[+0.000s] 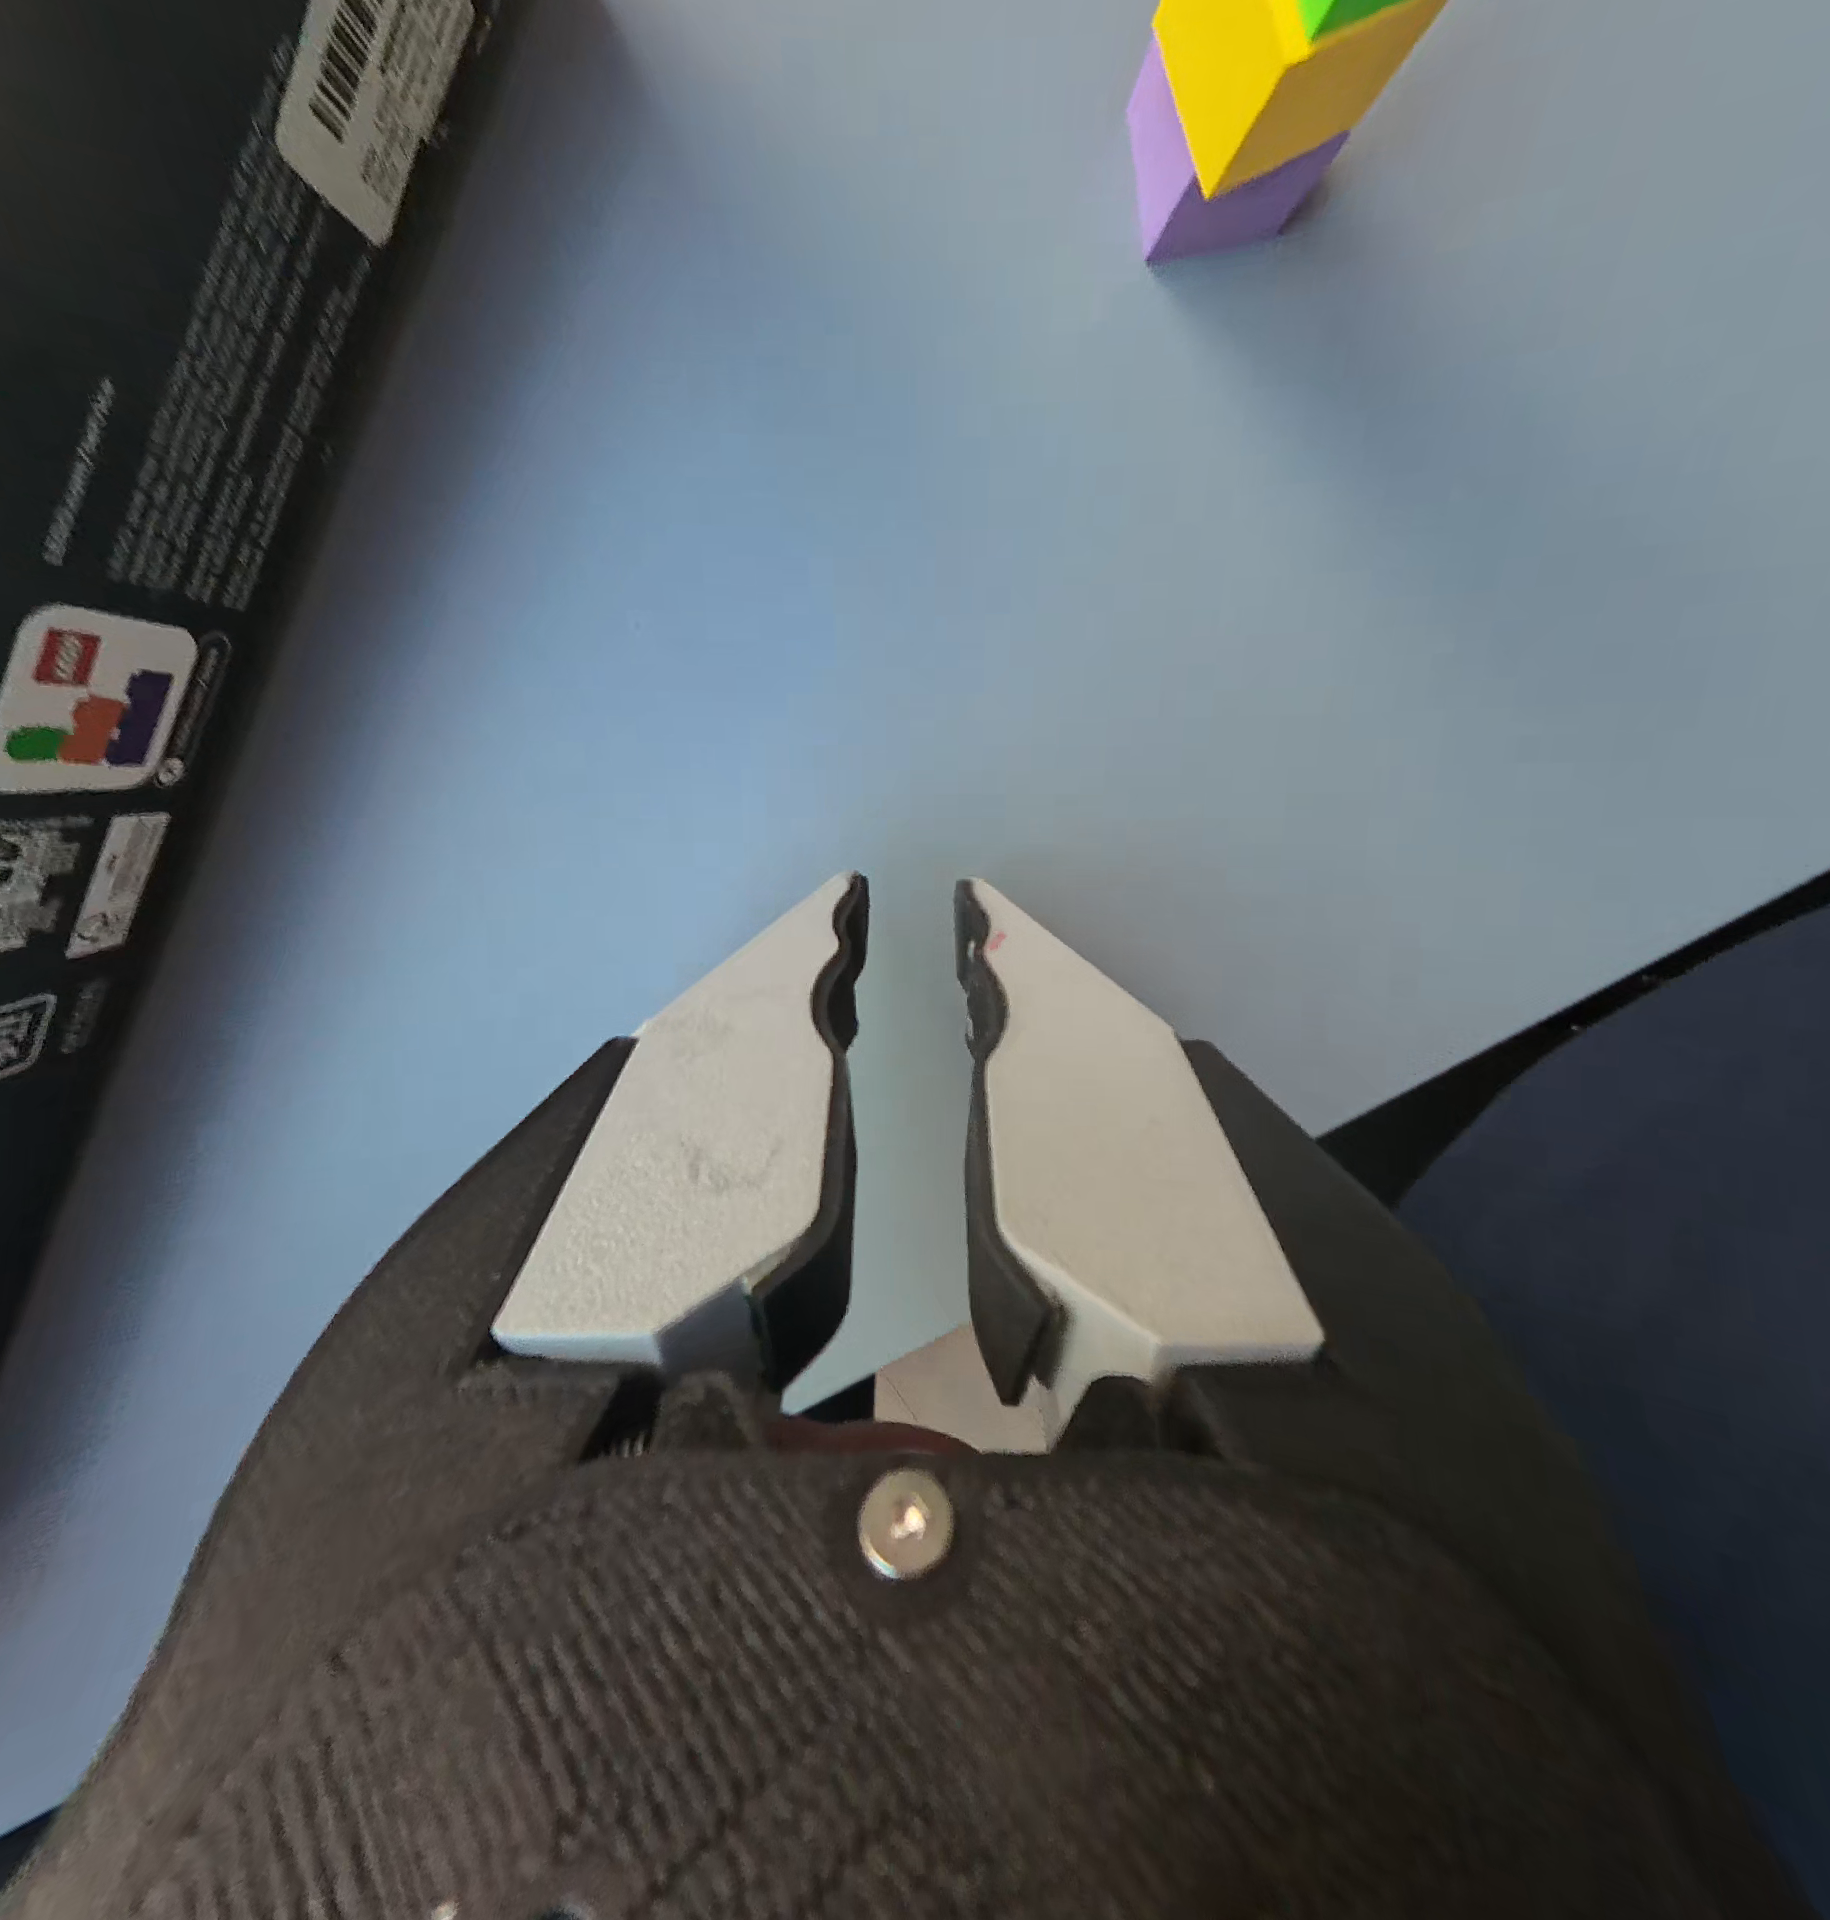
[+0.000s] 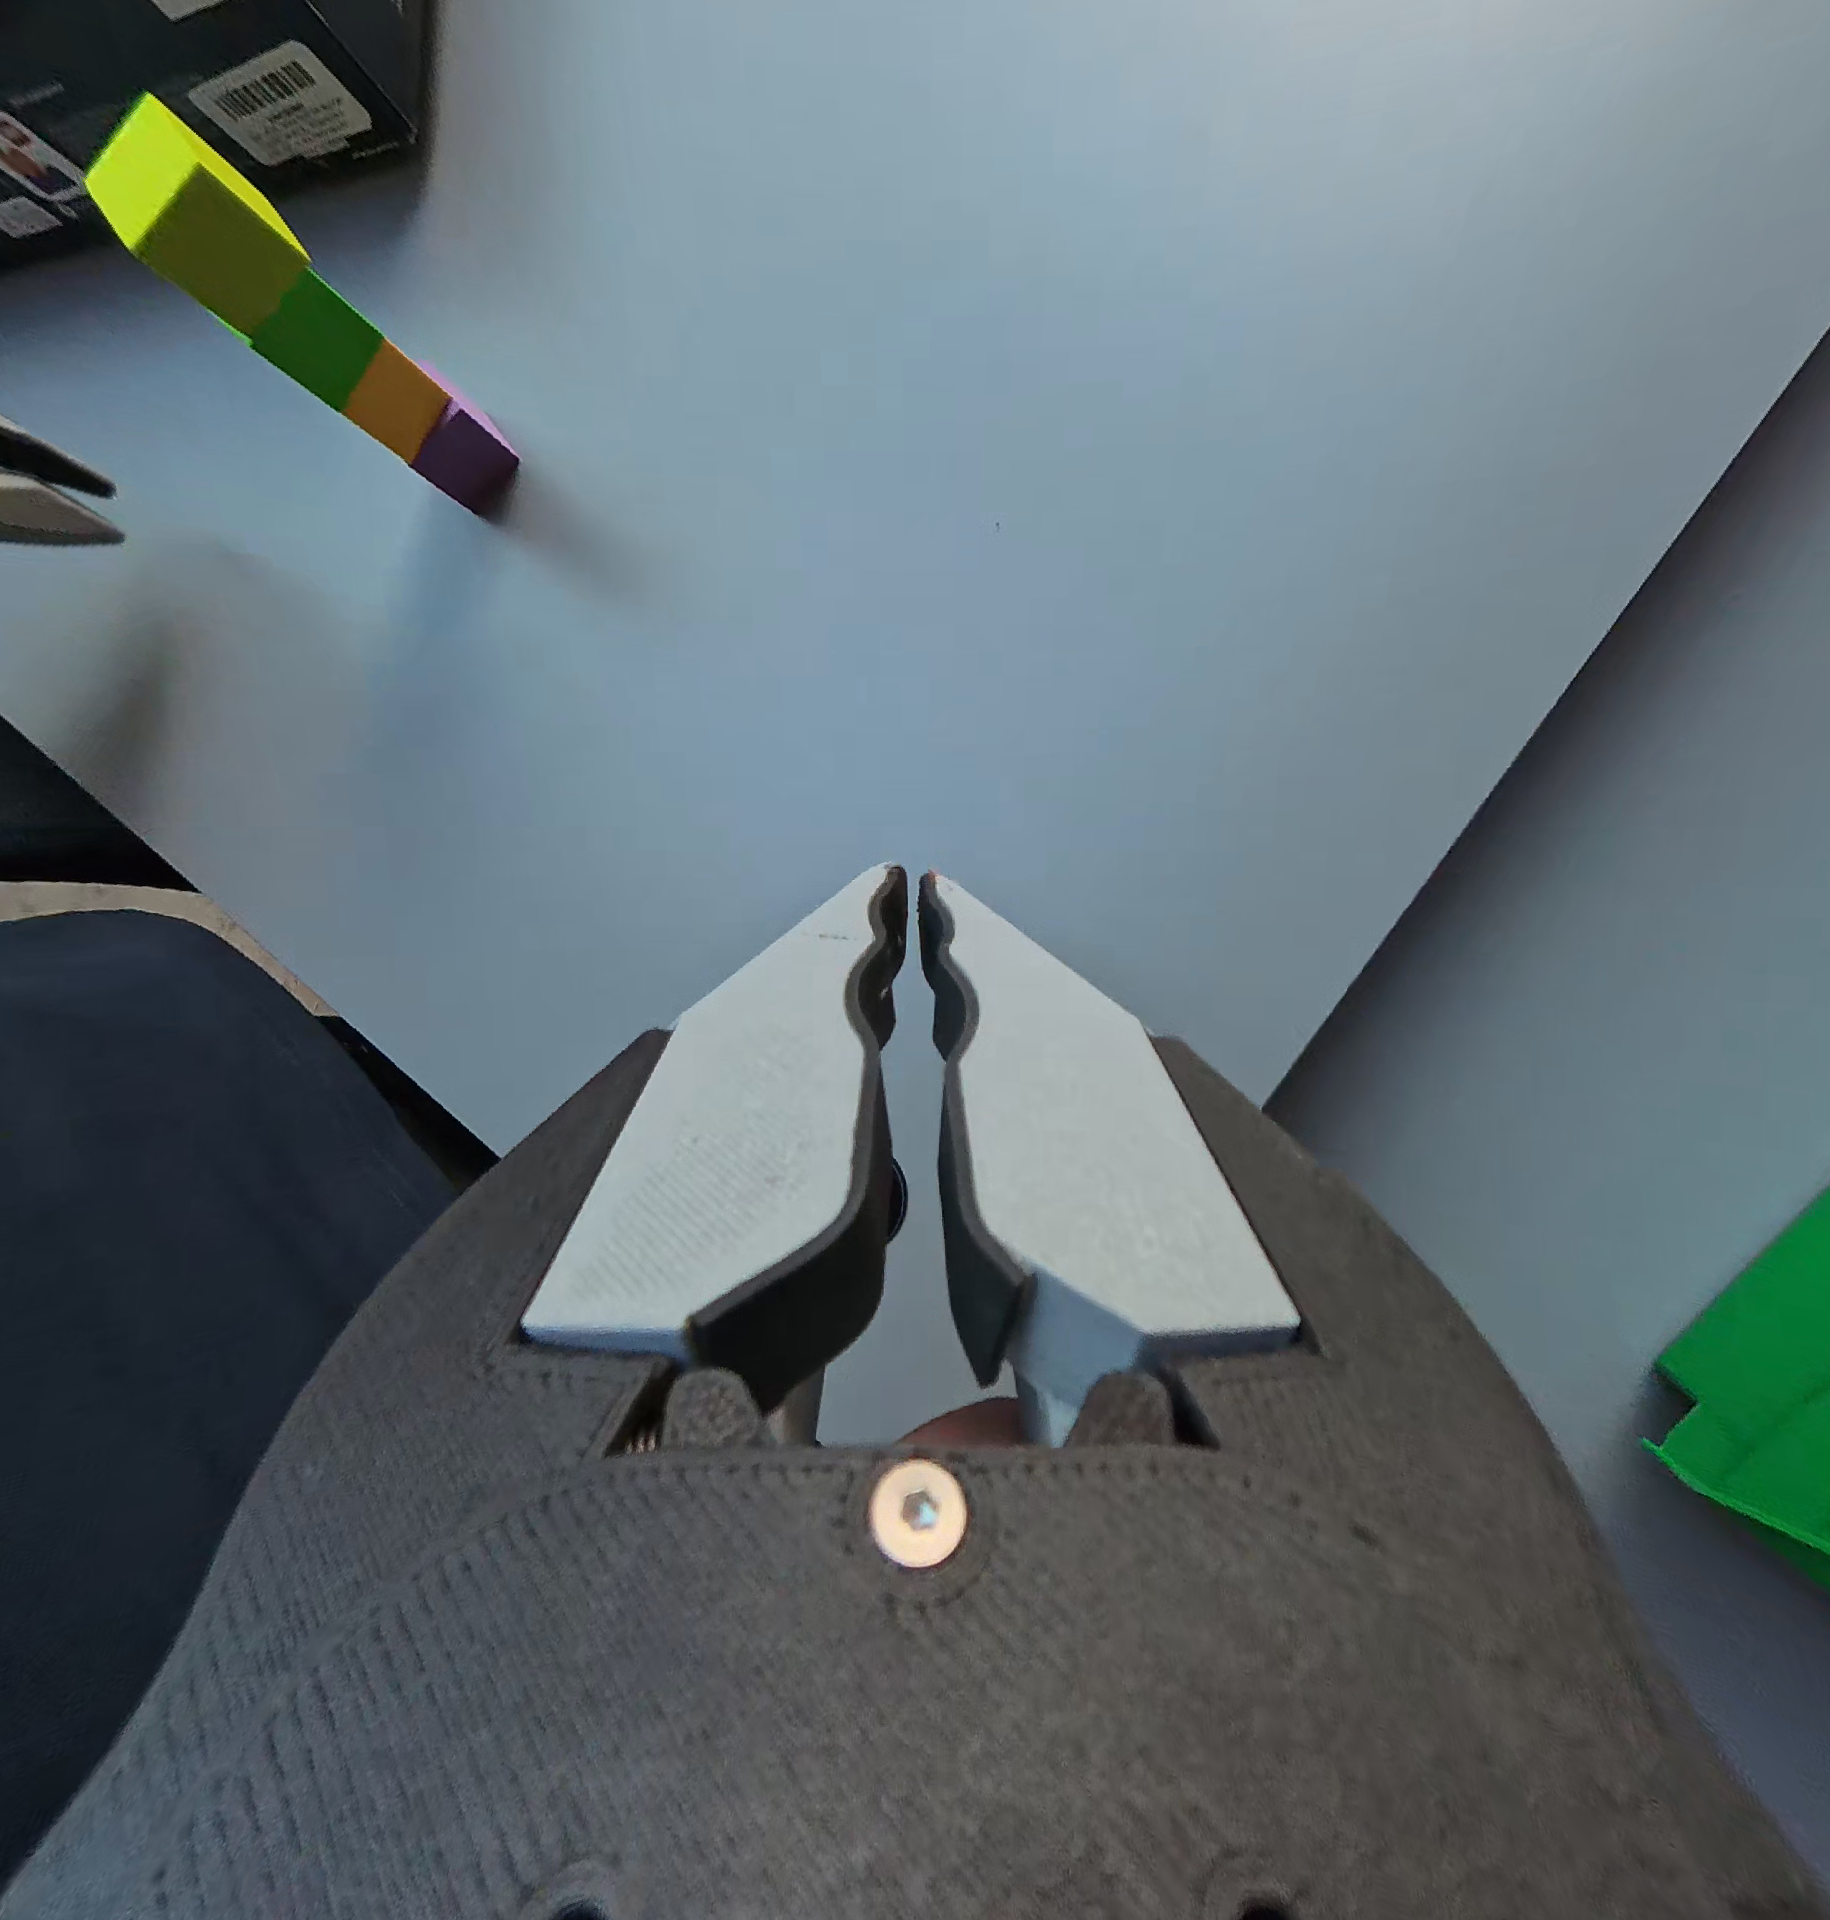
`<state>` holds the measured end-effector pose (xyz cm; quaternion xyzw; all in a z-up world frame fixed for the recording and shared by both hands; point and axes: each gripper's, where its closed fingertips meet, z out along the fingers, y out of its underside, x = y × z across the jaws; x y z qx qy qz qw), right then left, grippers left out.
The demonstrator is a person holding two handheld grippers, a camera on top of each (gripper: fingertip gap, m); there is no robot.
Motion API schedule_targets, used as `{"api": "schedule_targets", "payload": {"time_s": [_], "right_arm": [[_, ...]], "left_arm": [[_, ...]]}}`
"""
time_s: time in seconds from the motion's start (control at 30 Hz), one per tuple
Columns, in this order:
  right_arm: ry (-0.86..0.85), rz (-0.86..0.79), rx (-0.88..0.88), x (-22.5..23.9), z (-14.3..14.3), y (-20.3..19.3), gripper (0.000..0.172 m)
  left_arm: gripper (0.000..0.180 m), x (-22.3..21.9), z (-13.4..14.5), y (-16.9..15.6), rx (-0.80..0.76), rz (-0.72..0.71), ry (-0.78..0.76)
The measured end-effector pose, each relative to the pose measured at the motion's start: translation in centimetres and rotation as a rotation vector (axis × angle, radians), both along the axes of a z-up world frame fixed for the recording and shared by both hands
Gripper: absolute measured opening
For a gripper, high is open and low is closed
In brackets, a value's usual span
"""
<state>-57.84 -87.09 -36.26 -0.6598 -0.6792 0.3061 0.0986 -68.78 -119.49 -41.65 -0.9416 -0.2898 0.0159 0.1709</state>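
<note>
The block tower stands well apart from the left gripper's slightly spread, bare jaws.

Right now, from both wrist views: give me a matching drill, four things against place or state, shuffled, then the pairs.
Things:
1. left gripper
2. right gripper
3. block tower
4. black box

Place or state:
A. stacked lime, green, orange, purple from the top down
B. fingertips apart, only blue table between them
C. lying along the table's far-left edge, barcode label on it
D. fingertips nearly together, nothing between them

Pairs: 1-B, 2-D, 3-A, 4-C
</note>
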Motion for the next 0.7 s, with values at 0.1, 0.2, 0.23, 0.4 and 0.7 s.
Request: {"api": "schedule_targets", "payload": {"time_s": [0.1,0.2,0.23,0.4,0.7], "right_arm": [[-0.001,0.003,0.001,0.2,-0.1,0.2,0.0],[0.002,-0.002,-0.001,0.3,-0.2,0.5,0.0],[0.005,-0.004,-0.003,0.3,-0.2,0.6,0.0],[0.015,-0.013,-0.006,0.5,-0.2,1.1,0.0],[0.02,-0.024,0.012,1.0,-0.3,2.0,0.0]], "left_arm": [[0.01,-0.8,0.0,0.7,-0.019,-0.006,0.007],[0.006,-1.5,-0.1,1.1,-0.04,-0.021,0.011],[0.004,-1.8,-0.1,1.3,-0.043,-0.027,0.015],[0.003,-2.7,0.3,3.1,-0.051,-0.066,0.027],[0.0,-3.6,0.6,6.3,-0.047,-0.112,0.054]]}}
